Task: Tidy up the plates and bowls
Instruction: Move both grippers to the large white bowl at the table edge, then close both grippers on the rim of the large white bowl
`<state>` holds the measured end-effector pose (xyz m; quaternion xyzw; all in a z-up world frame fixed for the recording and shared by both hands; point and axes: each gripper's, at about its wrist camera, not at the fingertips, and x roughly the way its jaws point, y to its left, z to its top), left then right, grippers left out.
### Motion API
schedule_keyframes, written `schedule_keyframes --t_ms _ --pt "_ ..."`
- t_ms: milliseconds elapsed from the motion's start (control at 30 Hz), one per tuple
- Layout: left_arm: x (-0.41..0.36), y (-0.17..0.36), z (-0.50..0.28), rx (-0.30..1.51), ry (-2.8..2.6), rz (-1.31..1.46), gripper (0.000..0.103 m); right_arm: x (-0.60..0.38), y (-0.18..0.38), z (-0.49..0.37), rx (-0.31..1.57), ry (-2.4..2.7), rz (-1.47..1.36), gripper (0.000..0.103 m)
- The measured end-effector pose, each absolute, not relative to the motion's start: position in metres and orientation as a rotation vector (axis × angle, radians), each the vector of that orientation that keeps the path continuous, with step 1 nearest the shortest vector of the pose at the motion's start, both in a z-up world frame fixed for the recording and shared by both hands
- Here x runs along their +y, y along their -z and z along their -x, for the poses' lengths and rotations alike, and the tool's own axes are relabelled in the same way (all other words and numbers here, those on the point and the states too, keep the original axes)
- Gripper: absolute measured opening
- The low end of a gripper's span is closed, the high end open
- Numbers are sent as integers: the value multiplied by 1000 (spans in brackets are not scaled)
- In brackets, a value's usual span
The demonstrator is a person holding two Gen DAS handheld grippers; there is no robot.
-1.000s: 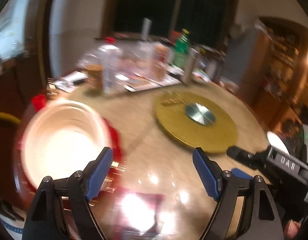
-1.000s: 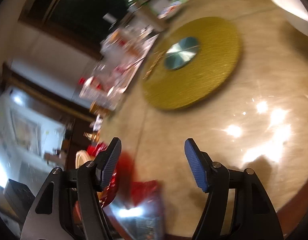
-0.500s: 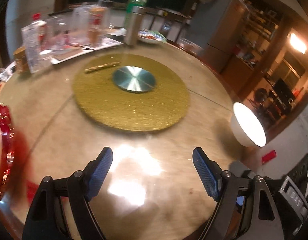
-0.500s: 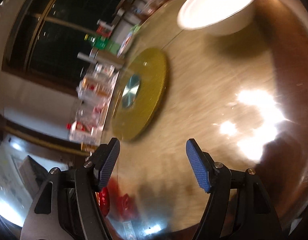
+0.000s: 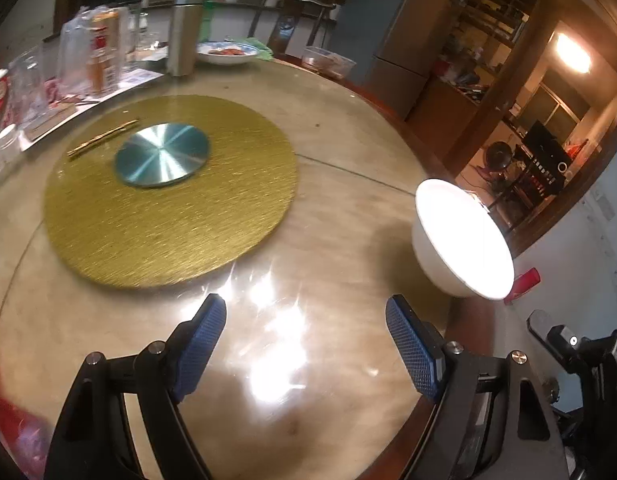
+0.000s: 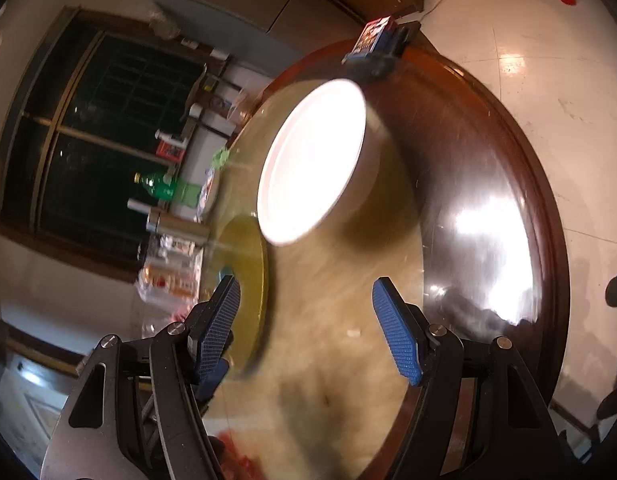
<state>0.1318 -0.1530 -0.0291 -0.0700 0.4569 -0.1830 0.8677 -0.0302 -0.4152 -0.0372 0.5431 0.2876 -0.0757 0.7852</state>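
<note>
- While I hold both tools above it, the round counter fills most of each view, glossy with glare.
- On it lies a gold turntable with a silver hub.
- Near the counter's edge, well apart from the turntable, sits the white bowl, upright and overexposed inside.
- My left gripper has its fingers spread wide, holding nothing.
- My right gripper is likewise wide apart and empty, the bowl ahead of it.

A gold turntable with chopsticks centres the round table; bottles crowd its far edge.
</note>
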Motion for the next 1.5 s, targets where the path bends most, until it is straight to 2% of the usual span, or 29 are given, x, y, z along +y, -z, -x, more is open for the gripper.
schedule_keyframes --t_ms 567,1067,1167,1233,1300,1333,1367,1433,1467,1500 --pt "-243 31 -177 979 450 132 82 -468 36 -7 613 312 -1163 70" --pt "-280 51 -189 1024 439 80 82 -480 48 -22 667 331 -1143 67" --pt "-283 53 -189 1021 439 71 82 -482 50 -25 683 336 -1136 48" --pt "-283 54 -188 1017 436 67 82 -482 53 -29 696 331 -1131 47" --pt "-284 56 -189 1026 440 65 81 -482 56 -31 711 328 -1128 33" --pt "-285 57 -189 1027 442 60 79 -481 58 -32 716 330 -1129 30" --pt "-286 57 -188 1022 442 51 74 -480 58 -32 718 332 -1123 23" --pt "-287 59 -189 1026 440 35 45 -477 59 -34 724 333 -1105 16" --pt "-289 61 -190 1037 440 21 39 -476 59 -34 725 334 -1101 14" --pt "-291 63 -190 1046 434 -3 25 -475 58 -34 716 324 -1097 14"
